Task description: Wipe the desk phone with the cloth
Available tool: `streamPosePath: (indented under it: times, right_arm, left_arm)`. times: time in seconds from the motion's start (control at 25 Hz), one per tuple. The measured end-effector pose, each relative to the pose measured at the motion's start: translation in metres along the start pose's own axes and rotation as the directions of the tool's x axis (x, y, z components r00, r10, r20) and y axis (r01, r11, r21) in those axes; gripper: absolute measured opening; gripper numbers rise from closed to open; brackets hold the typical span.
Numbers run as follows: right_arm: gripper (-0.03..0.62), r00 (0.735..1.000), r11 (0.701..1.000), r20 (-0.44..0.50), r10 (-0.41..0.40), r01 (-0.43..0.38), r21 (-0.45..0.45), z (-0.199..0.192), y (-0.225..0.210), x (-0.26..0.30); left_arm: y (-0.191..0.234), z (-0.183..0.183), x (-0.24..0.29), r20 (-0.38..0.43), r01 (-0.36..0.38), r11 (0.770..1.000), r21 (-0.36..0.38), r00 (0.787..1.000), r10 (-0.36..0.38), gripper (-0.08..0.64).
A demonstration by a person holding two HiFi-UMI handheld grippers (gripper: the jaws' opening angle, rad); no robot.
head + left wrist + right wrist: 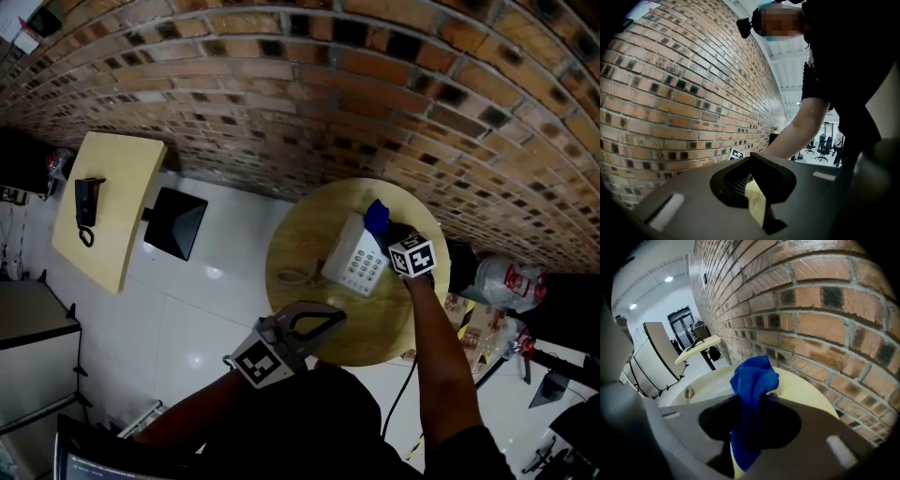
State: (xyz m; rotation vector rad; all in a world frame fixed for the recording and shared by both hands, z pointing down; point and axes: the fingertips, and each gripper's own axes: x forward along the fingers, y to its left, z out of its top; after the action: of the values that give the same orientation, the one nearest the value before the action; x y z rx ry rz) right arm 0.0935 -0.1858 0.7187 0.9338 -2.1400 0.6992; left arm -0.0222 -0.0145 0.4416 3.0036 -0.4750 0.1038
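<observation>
A white desk phone (356, 260) lies on the round wooden table (309, 234), close to the brick wall. My right gripper (387, 231) hovers at the phone's far right end, shut on a blue cloth (377, 217). In the right gripper view the blue cloth (752, 380) bunches up out of the jaws of the right gripper (747, 427), above the table (806, 390); the phone is hidden there. My left gripper (323, 321) hangs off the table's near edge, away from the phone. Seen in its own view, the left gripper (752, 185) is shut with nothing held.
The brick wall (309, 84) runs right behind the round table. A coiled cord (295, 277) lies left of the phone. Further left stand a rectangular yellow table (117, 225) with a black phone (87, 204) and a black seat (175, 223). Bags (506, 281) crowd the floor on the right.
</observation>
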Motion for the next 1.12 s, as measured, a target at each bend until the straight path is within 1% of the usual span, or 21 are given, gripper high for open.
streamPosePath:
  times: [0.16,0.4,0.48,0.56,0.72,0.8,0.84,0.92,1.0,1.12]
  right_arm:
    - [0.118,0.997,0.998,-0.053,0.05,-0.053,-0.045,-0.031,0.037,0.0]
    - [0.118,0.983,0.984,-0.098,0.155,-0.162,-0.069,-0.089,0.126,-0.001]
    - [0.118,0.979,0.98,-0.096,0.179,-0.186,-0.068,-0.103,0.152,0.001]
    - [0.118,0.979,0.981,-0.084,0.186,-0.19,-0.048,-0.109,0.163,0.001]
    - [0.118,0.976,0.98,-0.104,0.193,-0.197,-0.036,-0.117,0.167,-0.001]
    - [0.118,0.979,0.982,-0.08,0.187,-0.19,-0.023,-0.11,0.163,-0.007]
    - [0.118,0.984,0.985,-0.056,0.171,-0.172,-0.012,-0.104,0.155,-0.011]
    - [0.118,0.991,0.991,0.011,0.131,-0.131,0.01,-0.082,0.131,-0.02]
    - [0.118,0.993,0.995,0.066,0.095,-0.096,0.02,-0.052,0.102,-0.028]
    - [0.118,0.993,0.999,0.106,0.048,-0.048,0.0,-0.005,0.061,-0.026]
  left_arm:
    - [0.001,-0.003,0.0,0.004,-0.001,1.0,-0.022,1.0,0.001,0.002]
    - [-0.001,-0.003,0.003,0.002,0.021,1.0,-0.014,1.0,-0.021,0.002]
    - [-0.002,-0.005,0.004,0.0,0.023,1.0,-0.021,1.0,-0.023,0.002]
    - [-0.003,-0.006,0.006,-0.004,0.031,0.999,-0.016,1.0,-0.031,0.002]
    - [-0.006,-0.007,0.007,0.003,0.036,0.999,-0.017,0.999,-0.036,0.002]
    - [-0.008,-0.008,0.007,-0.003,0.036,0.999,-0.028,0.999,-0.036,0.002]
    - [-0.009,-0.007,0.007,-0.003,0.036,0.999,-0.031,0.999,-0.036,0.002]
    - [-0.009,-0.007,0.005,-0.004,0.037,0.999,-0.031,0.999,-0.037,0.002]
    - [-0.007,-0.006,0.002,0.001,0.032,0.999,-0.036,1.0,-0.032,0.002]
    - [-0.002,-0.008,-0.004,0.001,0.017,0.999,-0.03,1.0,-0.017,0.002]
